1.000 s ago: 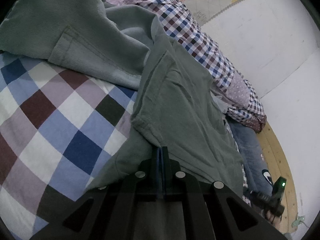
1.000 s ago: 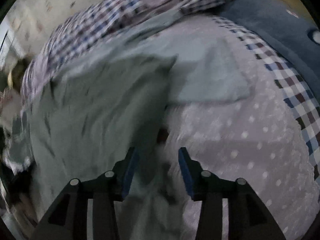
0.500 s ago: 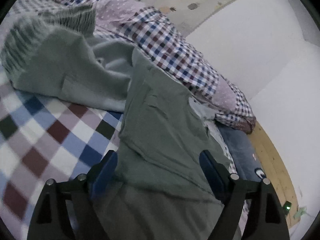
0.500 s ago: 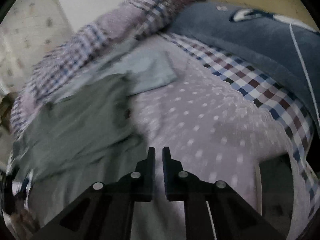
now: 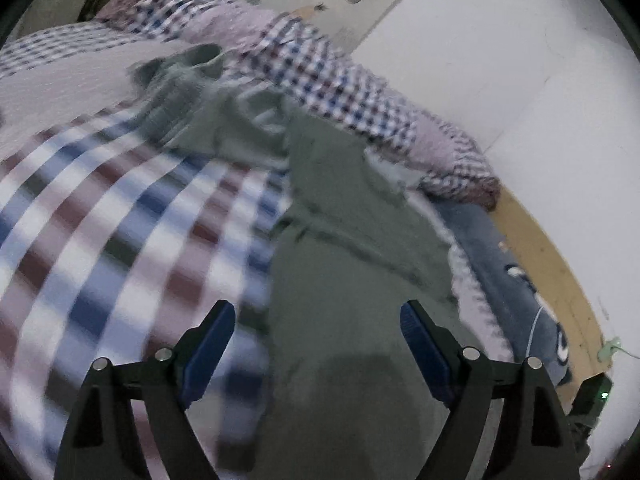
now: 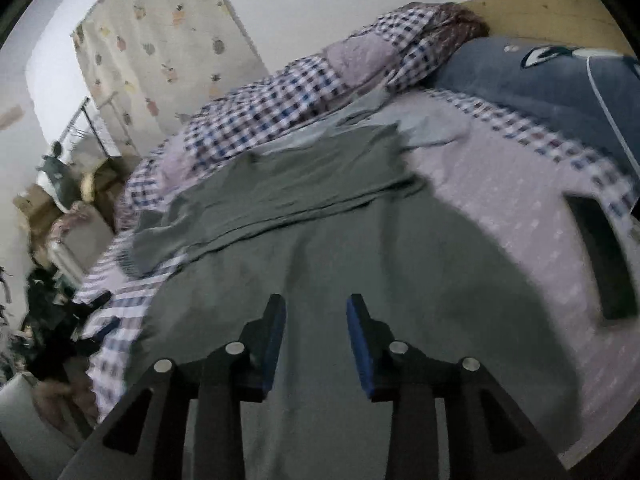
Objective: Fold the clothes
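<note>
Left gripper (image 5: 318, 336): fingers (image 5: 210, 344) spread wide, blue pads facing each other, nothing between them. It hangs above the green garment (image 5: 340, 280), angled down along the cloth, not touching it as far as the view shows. Heavy motion blur in the left wrist view.

Right gripper (image 6: 316, 344): fingers (image 6: 274, 336) parted to a moderate gap, empty. It points forward and down over the same green garment (image 6: 320, 220), clear of the fabric.

Garment lies spread on the bed, running away from both grippers. Far end is doubled over into a flat layered fold, with a ribbed cuff or hem bunched at the far left in the left wrist view. A pale blue-grey piece of cloth (image 6: 428, 130) peeks out just beyond the far edge.

Under the garment: large-check blanket (image 5: 120, 220) on the left side, pale dotted bedding (image 6: 520, 200) on the right. Small-check quilt (image 5: 340, 80) is heaped along the wall behind. Dark blue pillow (image 6: 540, 80) sits at the head end, next to the yellow wooden bed frame (image 6: 540, 8).
</note>
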`<state>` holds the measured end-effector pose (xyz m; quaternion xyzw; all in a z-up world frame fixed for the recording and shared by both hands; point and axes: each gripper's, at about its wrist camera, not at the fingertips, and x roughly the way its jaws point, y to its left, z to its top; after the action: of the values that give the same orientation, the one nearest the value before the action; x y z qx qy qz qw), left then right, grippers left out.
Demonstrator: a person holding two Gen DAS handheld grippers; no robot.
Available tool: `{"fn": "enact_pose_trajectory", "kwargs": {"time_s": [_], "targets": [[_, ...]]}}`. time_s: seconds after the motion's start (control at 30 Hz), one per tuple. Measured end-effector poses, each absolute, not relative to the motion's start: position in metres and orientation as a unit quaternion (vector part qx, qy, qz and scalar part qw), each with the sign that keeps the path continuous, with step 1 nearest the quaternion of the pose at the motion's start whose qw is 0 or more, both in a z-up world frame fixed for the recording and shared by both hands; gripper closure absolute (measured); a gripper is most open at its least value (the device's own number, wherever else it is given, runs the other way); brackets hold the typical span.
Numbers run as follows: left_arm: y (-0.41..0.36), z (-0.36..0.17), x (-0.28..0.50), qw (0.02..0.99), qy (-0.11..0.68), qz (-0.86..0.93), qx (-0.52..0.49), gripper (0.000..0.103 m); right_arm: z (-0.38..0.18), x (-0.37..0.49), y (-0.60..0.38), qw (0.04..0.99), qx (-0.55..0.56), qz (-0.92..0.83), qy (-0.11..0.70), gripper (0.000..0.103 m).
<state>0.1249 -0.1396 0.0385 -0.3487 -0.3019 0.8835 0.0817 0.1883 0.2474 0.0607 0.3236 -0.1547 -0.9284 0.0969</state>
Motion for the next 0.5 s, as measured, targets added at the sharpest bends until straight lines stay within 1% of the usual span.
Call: {"fn": "enact_pose_trajectory", "kwargs": {"time_s": [0.1,0.27,0.37,0.5], "targets": [[-0.15,0.03,0.152,0.064,-0.308,0.875,-0.369,0.015,0.059,0.202,0.218,0.117,0.317,-0.935,-0.111,0.064],[-0.156,0.019,0.192,0.066,-0.325,0.86,-0.388,0.015,0.058,0.22,0.174,0.15,0.303,-0.94,-0.036,0.064],[-0.151,0.015,0.211,0.077,-0.317,0.859,-0.394,0.015,0.058,0.224,0.161,0.159,0.305,-0.939,-0.022,0.063],[-0.14,0.007,0.226,0.094,-0.321,0.849,-0.408,0.015,0.064,0.228,0.157,0.162,0.303,-0.939,-0.027,0.063]]}}
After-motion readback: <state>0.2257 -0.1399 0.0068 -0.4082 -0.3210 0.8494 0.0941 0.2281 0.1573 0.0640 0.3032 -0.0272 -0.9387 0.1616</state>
